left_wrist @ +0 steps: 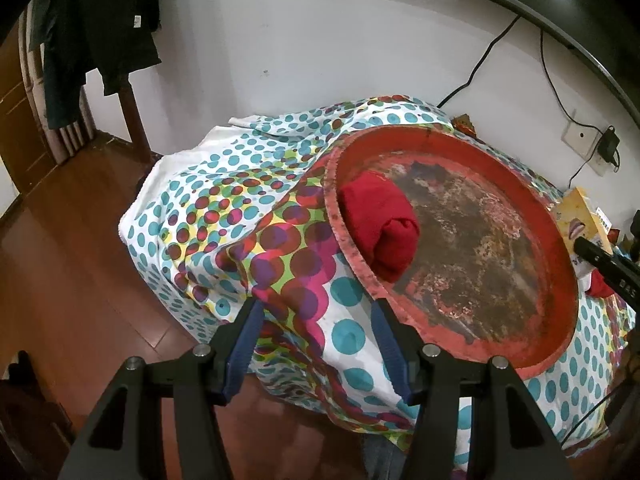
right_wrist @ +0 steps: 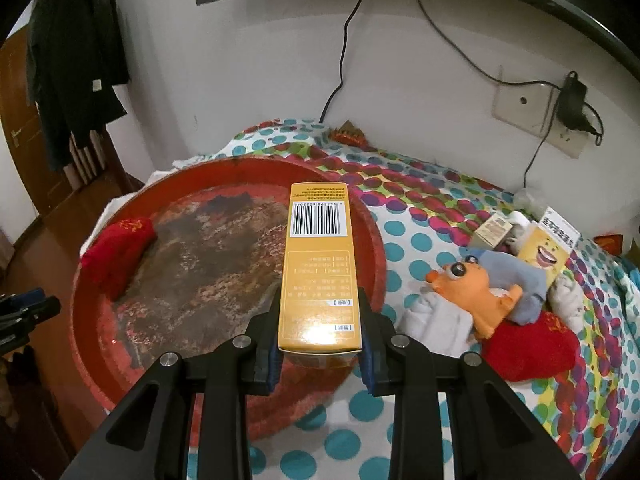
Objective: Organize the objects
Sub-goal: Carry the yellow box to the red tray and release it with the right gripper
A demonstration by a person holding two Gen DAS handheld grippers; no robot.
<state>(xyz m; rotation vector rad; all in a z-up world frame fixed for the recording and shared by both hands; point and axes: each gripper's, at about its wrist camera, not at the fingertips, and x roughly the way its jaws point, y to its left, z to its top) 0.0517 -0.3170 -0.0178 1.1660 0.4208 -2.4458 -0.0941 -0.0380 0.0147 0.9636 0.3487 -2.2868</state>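
Right claw (right_wrist: 320, 336) pinched long yellow cardboard box (right_wrist: 318, 264) by its near end, held lengthwise above round red worn tray (right_wrist: 100, 344) on dotted bedspread (right_wrist: 420, 248), probably for setting down beside rolled red cloth (right_wrist: 116, 256). Box: barcode uppermost, glossy, undented. Left claw (left_wrist: 316, 340) spread, empty, clear of tray rim.

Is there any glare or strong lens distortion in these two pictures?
Right wrist view: a bright glare spot on the yellow box near the right gripper. Left wrist view: a lamp reflection at top right; the red tray looks stretched by the fisheye. Both views curve straight edges.
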